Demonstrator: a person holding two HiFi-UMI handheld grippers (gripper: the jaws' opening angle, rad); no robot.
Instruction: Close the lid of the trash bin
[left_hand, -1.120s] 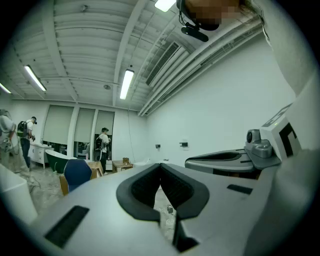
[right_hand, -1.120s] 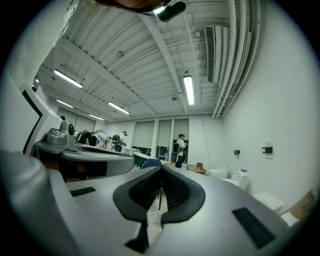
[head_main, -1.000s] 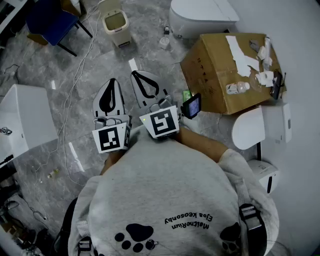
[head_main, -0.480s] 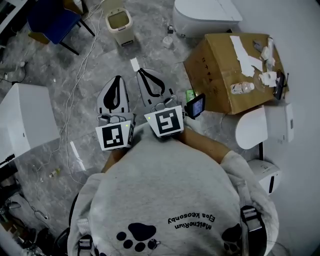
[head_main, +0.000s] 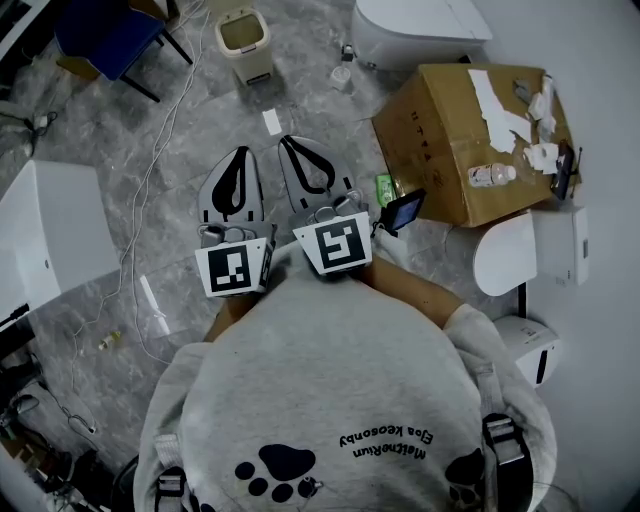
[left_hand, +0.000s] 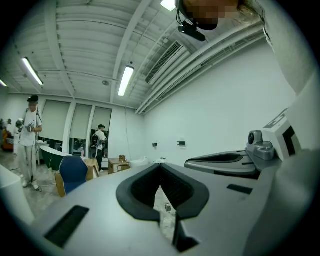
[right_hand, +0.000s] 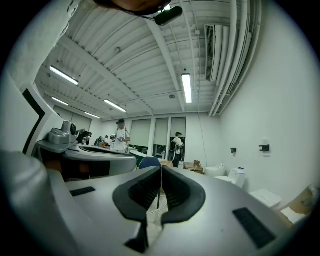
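Observation:
The small beige trash bin (head_main: 244, 42) stands on the grey floor at the top of the head view. Its top is open and the dark inside shows; the lid itself is cut off by the picture's edge. My left gripper (head_main: 238, 154) and right gripper (head_main: 285, 141) are side by side in front of my chest, pointing level toward the bin and well short of it. Both are shut with nothing between the jaws. The black pads meet in the left gripper view (left_hand: 160, 166) and in the right gripper view (right_hand: 161, 168).
A cardboard box (head_main: 440, 150) with a bottle and paper scraps sits to the right, a white toilet (head_main: 415, 30) behind it. A blue chair (head_main: 100, 30) and a white cabinet (head_main: 45, 240) are on the left. Cables (head_main: 150, 180) trail over the floor. People stand far off.
The head view has shifted a little: the bin sits slightly higher and further right, the grippers slightly lower. Both grippers stay shut and side by side.

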